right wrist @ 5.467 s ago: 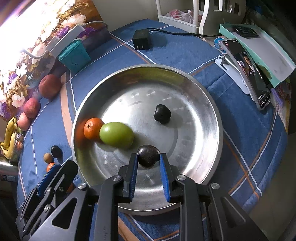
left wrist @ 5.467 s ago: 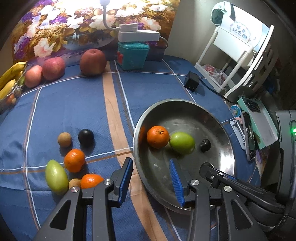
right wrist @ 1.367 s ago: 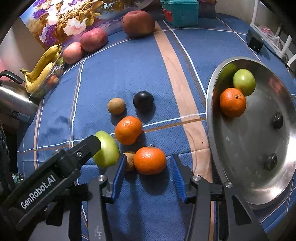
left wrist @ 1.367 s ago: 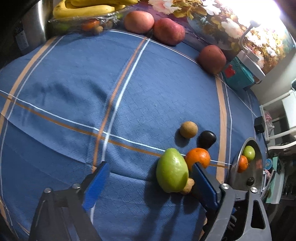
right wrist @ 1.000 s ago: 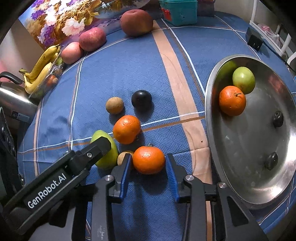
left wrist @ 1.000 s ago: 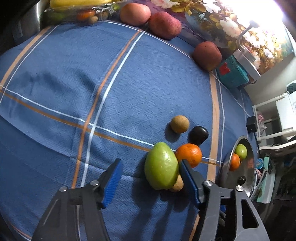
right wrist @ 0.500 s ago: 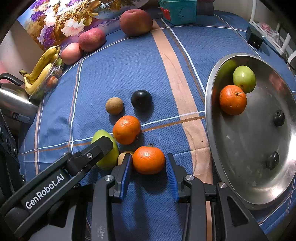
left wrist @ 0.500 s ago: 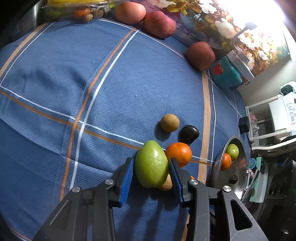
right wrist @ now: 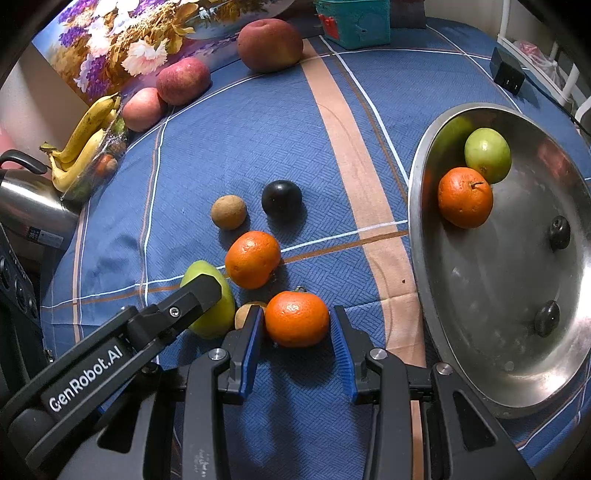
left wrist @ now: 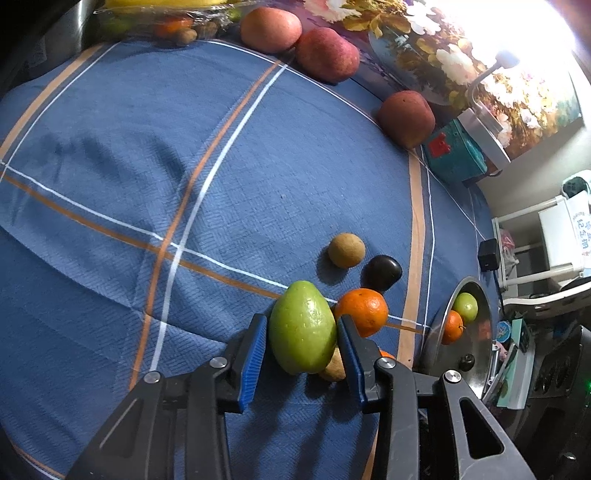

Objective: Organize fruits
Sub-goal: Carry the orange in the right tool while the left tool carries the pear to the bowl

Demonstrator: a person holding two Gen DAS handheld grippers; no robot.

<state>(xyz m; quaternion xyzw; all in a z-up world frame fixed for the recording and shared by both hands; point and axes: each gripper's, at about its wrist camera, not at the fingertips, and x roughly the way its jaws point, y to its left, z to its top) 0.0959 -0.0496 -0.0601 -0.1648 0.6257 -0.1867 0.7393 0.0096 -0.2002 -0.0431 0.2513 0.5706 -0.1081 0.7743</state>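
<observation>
Left gripper (left wrist: 301, 338) pinches green fruit (left wrist: 302, 326) on cloth; right gripper (right wrist: 295, 332) brackets orange (right wrist: 296, 318), left pad touching, right pad just clear — grip unclear. Lift straight up — small brown fruit (right wrist: 248, 314) wedged between; carry to pan (right wrist: 417, 258).

Home setting, likely a dining or living corner. Landmark: table under a blue plaid cloth (right wrist: 258, 122). At its far edge a floral painting (right wrist: 147, 33) leans, a teal box (right wrist: 354, 22) beside it. Left edge: bananas (right wrist: 81, 144) and a steel kettle (right wrist: 26, 206). Beyond the right edge: white rack (left wrist: 554, 236), charger plug (right wrist: 506, 72) on the cloth nearby.
</observation>
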